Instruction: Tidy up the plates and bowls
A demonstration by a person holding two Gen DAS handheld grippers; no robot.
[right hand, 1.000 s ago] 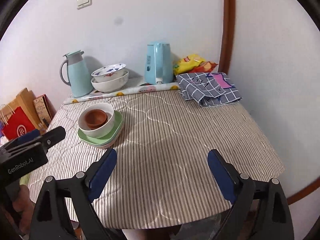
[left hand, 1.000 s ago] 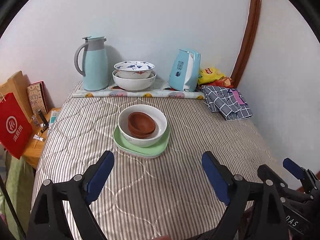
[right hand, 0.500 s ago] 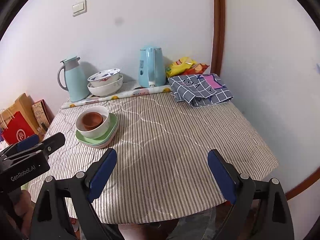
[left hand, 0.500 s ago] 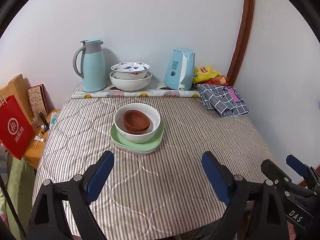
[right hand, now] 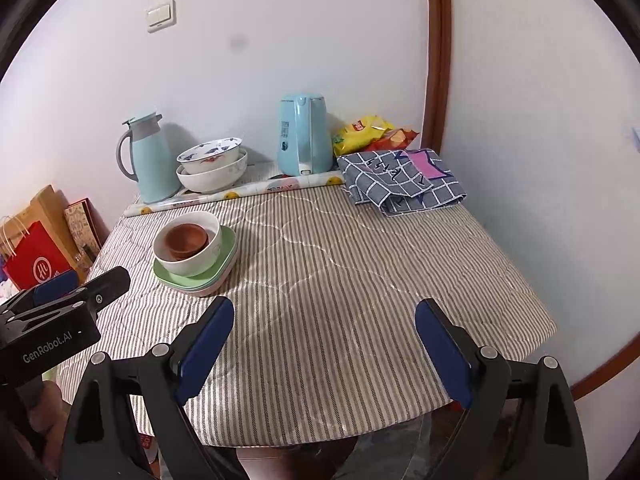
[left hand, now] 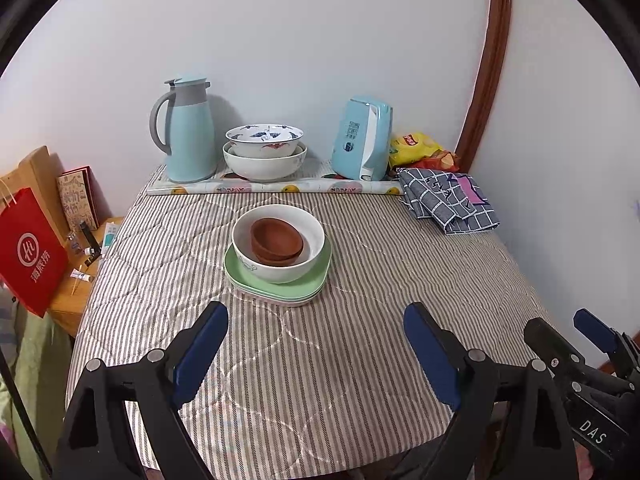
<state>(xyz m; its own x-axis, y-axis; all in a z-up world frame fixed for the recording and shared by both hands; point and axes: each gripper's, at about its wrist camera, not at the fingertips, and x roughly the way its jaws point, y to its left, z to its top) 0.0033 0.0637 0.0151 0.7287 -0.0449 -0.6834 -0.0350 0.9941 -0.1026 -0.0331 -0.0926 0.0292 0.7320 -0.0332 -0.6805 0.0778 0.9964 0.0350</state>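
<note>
We hold the left hand-held gripper (left hand: 316, 344) and right hand-held gripper (right hand: 324, 344) with fingers spread wide, gripping nothing, near the front of the green plates (left hand: 276, 286). On those plates sits the white bowl (left hand: 280, 264), brown bowls (left hand: 276, 240) nested inside.

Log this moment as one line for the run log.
left gripper: open, empty | right gripper: open, empty | brown bowls in white bowl on green plates | both grippers short of stack
</note>
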